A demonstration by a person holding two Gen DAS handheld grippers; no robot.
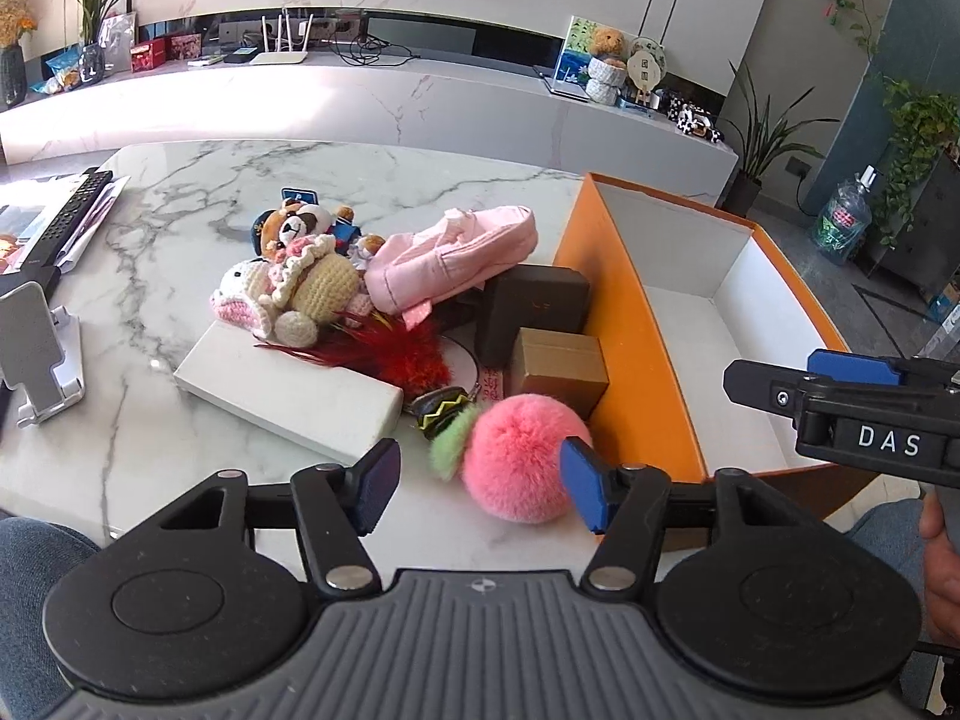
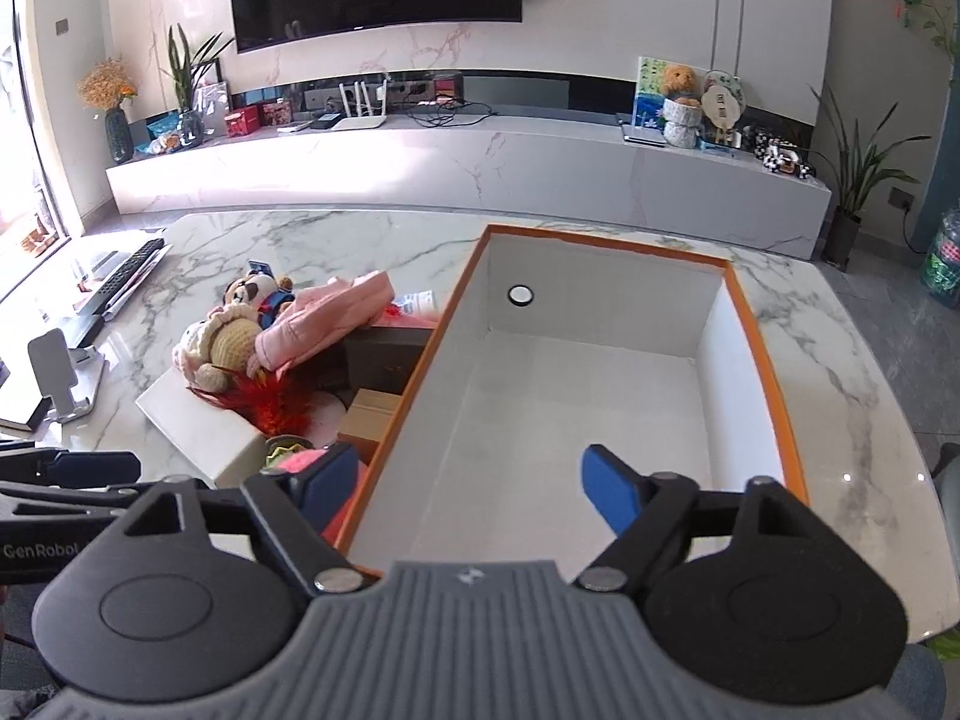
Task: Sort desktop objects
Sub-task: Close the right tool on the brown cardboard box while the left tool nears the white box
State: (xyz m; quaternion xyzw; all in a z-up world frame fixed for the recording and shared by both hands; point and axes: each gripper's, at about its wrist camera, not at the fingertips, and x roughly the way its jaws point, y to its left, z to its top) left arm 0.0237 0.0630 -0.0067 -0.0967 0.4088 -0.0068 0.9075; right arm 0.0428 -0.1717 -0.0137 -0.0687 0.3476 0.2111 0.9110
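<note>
both grippers, left gripper (image 1: pixel 480 489) and right gripper (image 2: pixel 462 489), gape empty; pink pompom (image 1: pixel 516 456) half hidden beside orange box (image 2: pixel 774 396).

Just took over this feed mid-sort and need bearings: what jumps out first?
A big orange cardboard box with a white inside sits open on the marble table, holding nothing visible. Left of it lies a jumble of toys and small boxes, with a fluffy pink pom-pom ball nearest. The left tongs hang open just before that ball.

Bright daylight from the left, glare on marble, fisheye-bent edges.
</note>
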